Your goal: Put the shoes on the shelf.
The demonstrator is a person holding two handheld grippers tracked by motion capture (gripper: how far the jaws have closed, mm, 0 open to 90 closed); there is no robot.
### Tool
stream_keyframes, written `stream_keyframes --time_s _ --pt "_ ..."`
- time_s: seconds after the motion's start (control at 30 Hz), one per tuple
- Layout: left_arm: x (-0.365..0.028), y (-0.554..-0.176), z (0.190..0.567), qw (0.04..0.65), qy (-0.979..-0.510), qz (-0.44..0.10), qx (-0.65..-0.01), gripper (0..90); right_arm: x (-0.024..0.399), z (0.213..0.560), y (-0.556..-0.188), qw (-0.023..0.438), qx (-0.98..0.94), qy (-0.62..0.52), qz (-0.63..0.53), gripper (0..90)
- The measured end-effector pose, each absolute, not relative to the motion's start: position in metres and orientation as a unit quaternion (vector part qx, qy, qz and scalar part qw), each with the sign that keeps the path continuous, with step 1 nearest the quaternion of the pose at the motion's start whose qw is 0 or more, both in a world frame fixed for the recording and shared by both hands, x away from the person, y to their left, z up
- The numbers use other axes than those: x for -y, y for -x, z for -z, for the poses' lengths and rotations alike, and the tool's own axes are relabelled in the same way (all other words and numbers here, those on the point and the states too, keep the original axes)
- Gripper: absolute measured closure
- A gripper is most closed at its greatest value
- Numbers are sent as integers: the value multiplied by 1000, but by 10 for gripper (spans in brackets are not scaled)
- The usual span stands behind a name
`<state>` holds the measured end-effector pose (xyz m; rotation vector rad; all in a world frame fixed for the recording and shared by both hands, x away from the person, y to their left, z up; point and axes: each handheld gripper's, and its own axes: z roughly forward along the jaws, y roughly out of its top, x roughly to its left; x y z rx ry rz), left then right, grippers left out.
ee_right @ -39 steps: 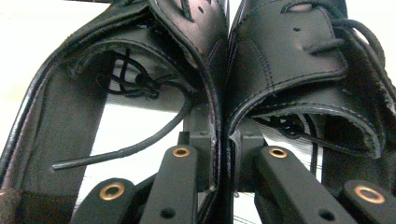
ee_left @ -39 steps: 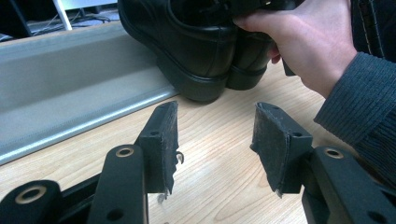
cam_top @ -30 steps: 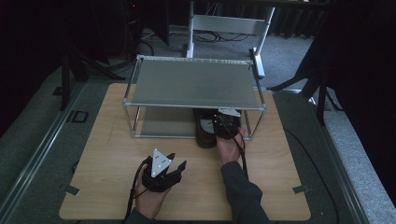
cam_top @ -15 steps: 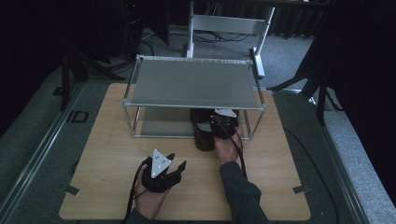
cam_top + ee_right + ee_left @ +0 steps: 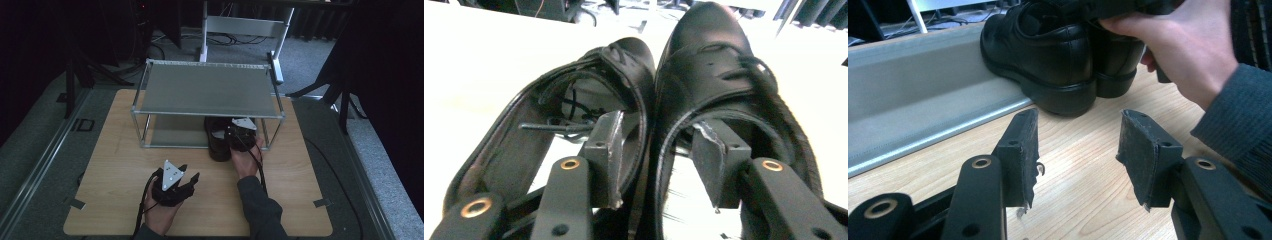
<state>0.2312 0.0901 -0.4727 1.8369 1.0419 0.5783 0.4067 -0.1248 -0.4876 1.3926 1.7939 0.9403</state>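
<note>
My right gripper (image 5: 658, 160), fingers just opening, straddles the touching inner walls of two black shoes (image 5: 704, 75) under the shelf (image 5: 210, 90); my left gripper (image 5: 1078, 150) rests spread, empty, on the table (image 5: 115, 150)

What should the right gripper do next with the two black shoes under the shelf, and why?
Probably lift the right gripper straight up and back. Its jaws have just been opening; one sits inside each of the black shoes, with the inner walls between them and no longer squeezed. The pair rests on the shelf's lower tier.
</note>
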Motion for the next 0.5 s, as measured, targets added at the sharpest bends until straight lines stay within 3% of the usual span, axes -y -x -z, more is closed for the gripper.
stream_keyframes --time_s 0.5 --pt "-91 -239 479 448 -749 -235 -428 511 164 471 -356 359 -655 -510 -425 531"
